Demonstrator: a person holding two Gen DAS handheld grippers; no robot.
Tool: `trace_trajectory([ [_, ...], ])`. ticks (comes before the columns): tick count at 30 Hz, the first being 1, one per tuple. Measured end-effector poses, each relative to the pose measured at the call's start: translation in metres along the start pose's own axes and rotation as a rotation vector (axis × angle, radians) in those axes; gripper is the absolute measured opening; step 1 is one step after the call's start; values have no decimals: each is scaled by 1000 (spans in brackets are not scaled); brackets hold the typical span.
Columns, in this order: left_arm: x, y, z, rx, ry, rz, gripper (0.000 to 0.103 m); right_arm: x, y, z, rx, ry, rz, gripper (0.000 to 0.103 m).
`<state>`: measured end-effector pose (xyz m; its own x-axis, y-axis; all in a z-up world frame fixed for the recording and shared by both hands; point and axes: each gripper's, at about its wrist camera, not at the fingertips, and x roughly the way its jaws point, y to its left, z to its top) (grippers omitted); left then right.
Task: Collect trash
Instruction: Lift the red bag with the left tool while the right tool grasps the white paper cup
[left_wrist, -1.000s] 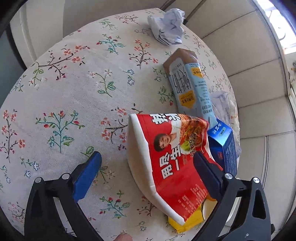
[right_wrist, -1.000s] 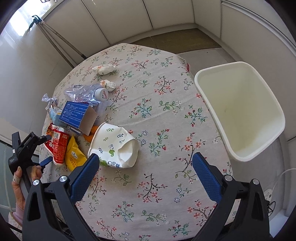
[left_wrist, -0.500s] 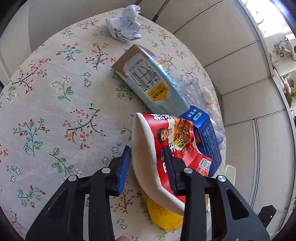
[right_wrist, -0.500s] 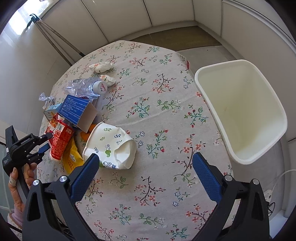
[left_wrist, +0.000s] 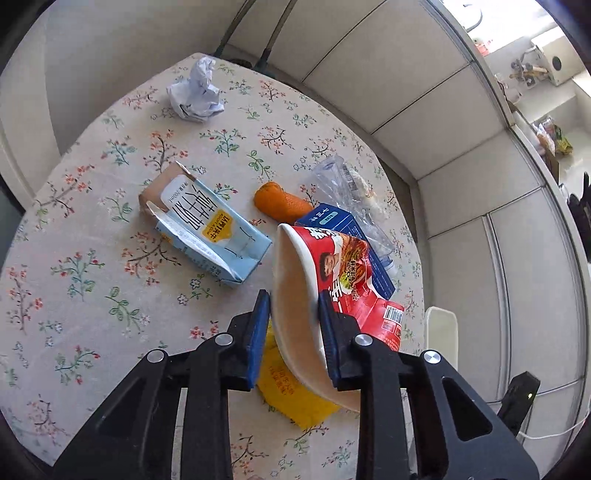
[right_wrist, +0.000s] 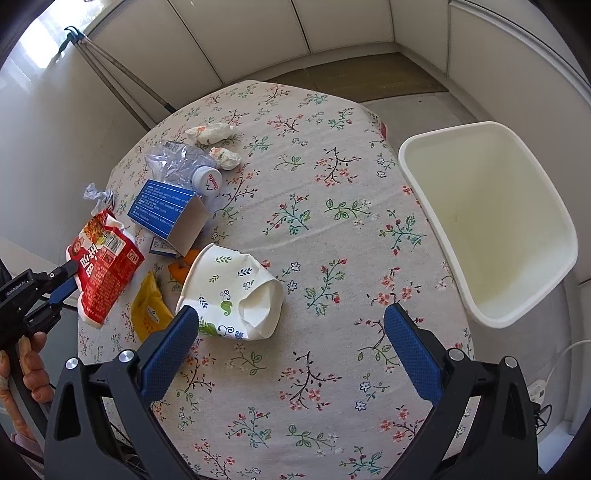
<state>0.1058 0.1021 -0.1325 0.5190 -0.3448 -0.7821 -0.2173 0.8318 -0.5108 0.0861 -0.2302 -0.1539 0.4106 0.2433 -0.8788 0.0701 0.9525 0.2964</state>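
Currently: bin (right_wrist: 487, 221) empty, ahead-right of right gripper (right_wrist: 291, 343), which hovers spread wide, grasping nothing | left gripper (left_wrist: 293, 325) clenched on crushed red noodle cup (left_wrist: 328, 280), wall pinched between pads, lifted clear | advise firm squeeze, carry level across table to bin; thin wall may slip.

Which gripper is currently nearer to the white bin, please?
Right. The right gripper hovers open just beside the white bin; the left gripper, across the table, clamps the red noodle cup.

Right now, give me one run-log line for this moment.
left gripper: shut on red noodle cup | right gripper: open, above crushed paper cup | bin: nothing visible inside
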Motion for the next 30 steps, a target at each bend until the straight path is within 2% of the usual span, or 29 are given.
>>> trace_trajectory([
  [5, -43, -15, -8, 119, -98, 73, 26, 8, 2, 0, 2, 17, 0, 98],
  [9, -64, -18, -9, 148, -154, 63, 26, 23, 4, 4, 50, 43, 31, 98],
  [16, -62, -17, -9, 142, -132, 29, 26, 60, 26, 2, 106, 150, 77, 98],
  [19, -62, -14, -8, 138, -129, 17, 26, 66, 26, 2, 159, 162, 89, 98],
  [24, -61, -11, -6, 129, -120, 2, 26, 67, 45, 5, 128, 130, 68, 98],
  [30, -61, -12, -6, 138, -117, -2, 26, 87, 58, 2, 110, 170, 4, 98],
])
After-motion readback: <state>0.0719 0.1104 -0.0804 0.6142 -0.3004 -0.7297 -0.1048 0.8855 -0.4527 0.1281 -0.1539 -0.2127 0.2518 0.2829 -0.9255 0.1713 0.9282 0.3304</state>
